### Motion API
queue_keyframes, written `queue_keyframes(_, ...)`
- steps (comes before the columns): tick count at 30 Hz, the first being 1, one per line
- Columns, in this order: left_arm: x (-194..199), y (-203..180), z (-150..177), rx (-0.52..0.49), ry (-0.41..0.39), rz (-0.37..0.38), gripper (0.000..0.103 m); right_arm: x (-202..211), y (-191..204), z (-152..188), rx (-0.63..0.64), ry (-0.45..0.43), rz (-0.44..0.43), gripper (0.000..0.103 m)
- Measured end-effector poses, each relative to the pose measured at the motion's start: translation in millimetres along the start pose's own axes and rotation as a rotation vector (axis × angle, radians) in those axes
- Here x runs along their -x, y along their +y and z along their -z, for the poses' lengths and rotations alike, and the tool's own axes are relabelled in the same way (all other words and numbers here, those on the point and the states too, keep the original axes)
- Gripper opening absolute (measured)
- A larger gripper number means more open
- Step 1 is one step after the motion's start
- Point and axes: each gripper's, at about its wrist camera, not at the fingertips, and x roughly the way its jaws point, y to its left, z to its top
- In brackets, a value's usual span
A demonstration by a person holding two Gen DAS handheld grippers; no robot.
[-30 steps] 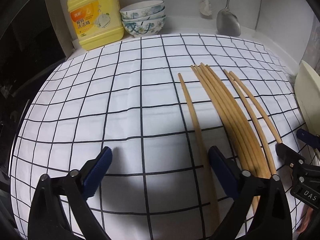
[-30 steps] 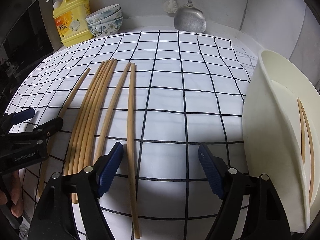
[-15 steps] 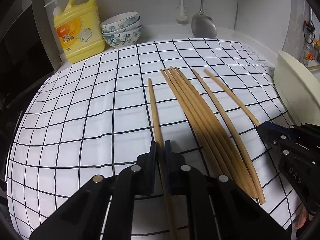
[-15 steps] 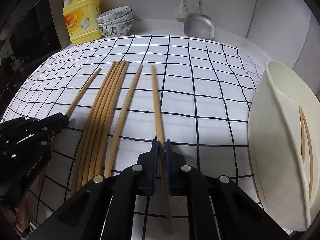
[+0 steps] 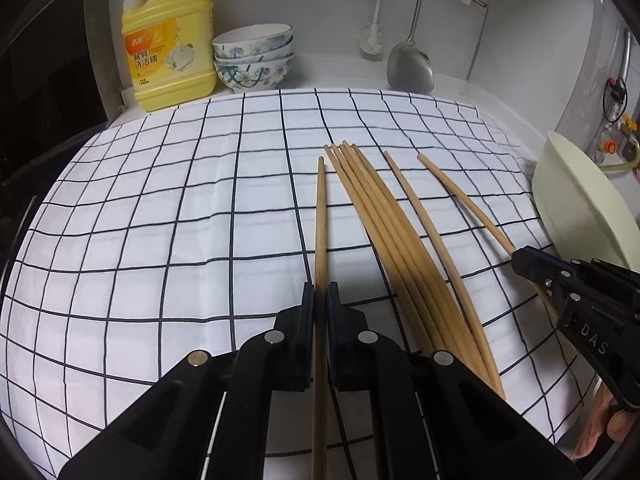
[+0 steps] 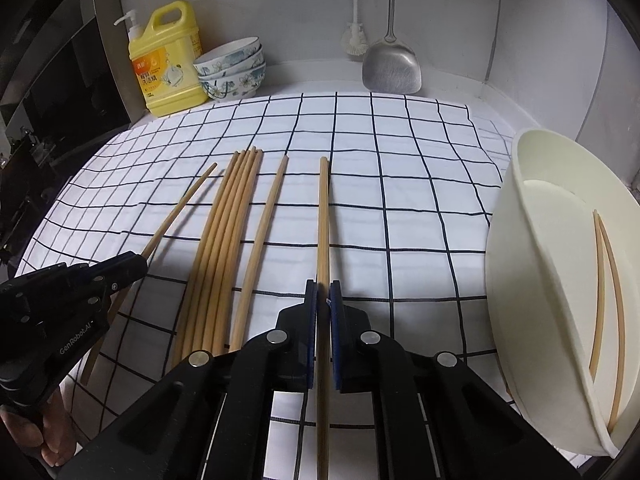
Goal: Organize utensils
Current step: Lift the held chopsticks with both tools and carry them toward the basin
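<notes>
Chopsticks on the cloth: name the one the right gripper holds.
The rightmost chopstick, nearest the white holder; the right gripper is shut on it, apart from the bundle of five.

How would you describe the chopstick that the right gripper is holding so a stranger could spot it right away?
On the checked cloth, wooden chopsticks lie in a row pointing toward the back wall. Take the one nearest the cream holder: this chopstick sits alone, apart from the tight bundle to its left. Only it is clamped by the right gripper.
</notes>
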Motion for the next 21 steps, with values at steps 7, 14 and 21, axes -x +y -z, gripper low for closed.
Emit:
queue_keyframes(7, 17, -4, -9, 0.005, -0.029, 0.015, 0.007, 15, -2, -3, -0.013, -0.036, -0.014, 0.006)
queue_keyframes(14, 23, -7, -10, 0.008, -0.034, 0.022, 0.007, 18, -3, -3, -0.015, -0.039, -0.027, 0.006)
queue_keyframes(21, 24, -5, -10, 0.017, -0.035, 0.024, 0.007, 30, -7, -6, -0.035, -0.076, -0.046, 0.006)
